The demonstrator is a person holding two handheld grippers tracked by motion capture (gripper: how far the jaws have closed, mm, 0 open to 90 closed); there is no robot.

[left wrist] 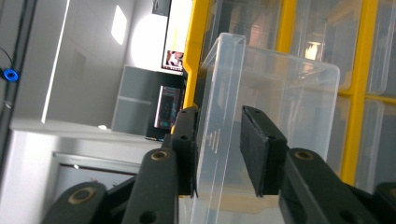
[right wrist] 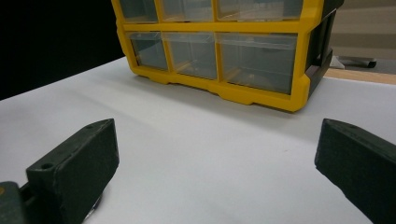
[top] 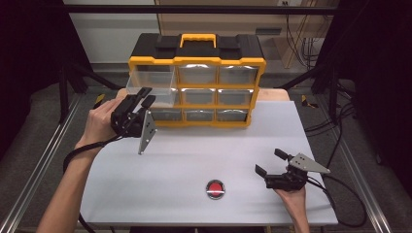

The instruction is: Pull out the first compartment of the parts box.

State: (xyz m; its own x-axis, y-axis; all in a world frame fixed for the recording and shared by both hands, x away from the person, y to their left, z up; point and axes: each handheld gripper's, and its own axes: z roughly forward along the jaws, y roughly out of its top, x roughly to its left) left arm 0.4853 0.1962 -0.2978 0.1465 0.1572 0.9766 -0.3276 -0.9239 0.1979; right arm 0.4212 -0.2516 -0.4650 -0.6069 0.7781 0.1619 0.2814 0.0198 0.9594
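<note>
A yellow and black organizer (top: 196,60) with clear drawers stands at the back of the white table (top: 194,150). Its top-left drawer (top: 150,80) is pulled out toward me. My left gripper (top: 145,97) is at that drawer's front. In the left gripper view the drawer's clear front wall (left wrist: 219,88) stands between the jaws of the left gripper (left wrist: 218,122); one pad lies close against it and the other stands apart, so the jaws are open. My right gripper (top: 268,161) rests at the table's front right, open and holding nothing; the right gripper (right wrist: 217,140) faces the organizer (right wrist: 261,28).
A round red button (top: 215,189) sits near the table's front edge, left of my right gripper. Metal rails run along both sides of the table. Cables trail from both grippers over the table's edges.
</note>
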